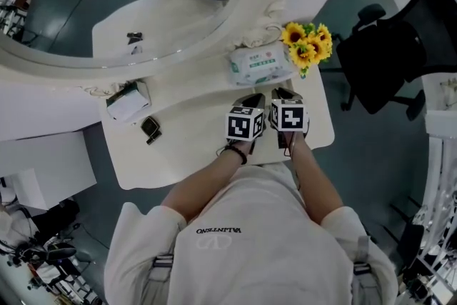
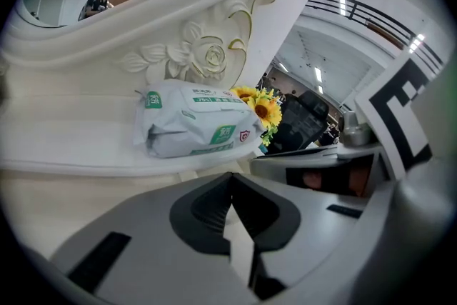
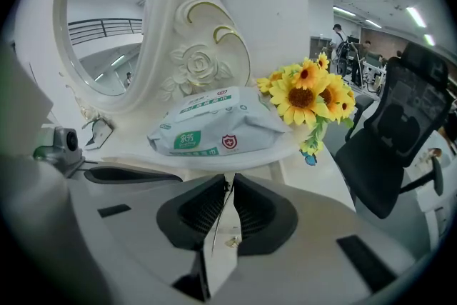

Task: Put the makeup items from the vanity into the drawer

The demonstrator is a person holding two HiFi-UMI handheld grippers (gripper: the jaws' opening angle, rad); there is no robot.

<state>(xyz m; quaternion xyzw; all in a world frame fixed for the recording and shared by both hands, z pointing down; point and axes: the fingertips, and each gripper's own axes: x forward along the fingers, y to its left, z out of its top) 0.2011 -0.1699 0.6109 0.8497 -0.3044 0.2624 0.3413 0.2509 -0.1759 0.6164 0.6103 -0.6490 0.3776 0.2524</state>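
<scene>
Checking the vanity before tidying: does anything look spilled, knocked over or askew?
Nothing stands out. The wipes pack lies flat beside the sunflowers; the white box and small dark case sit at the left, nothing spilled.

The head view looks steeply down from above the person onto the vanity top (image 1: 193, 153), with the left gripper (image 1: 254, 99) and right gripper (image 1: 283, 93) side by side near its front edge. Each gripper view sits low and close over that top, facing the carved mirror frame (image 2: 207, 53); the right one is turned more towards the office chair (image 3: 400, 132). All three share the wipes pack (image 1: 260, 64) and sunflowers (image 1: 308, 43), and the left gripper view seems to catch the right gripper at its right edge.
</scene>
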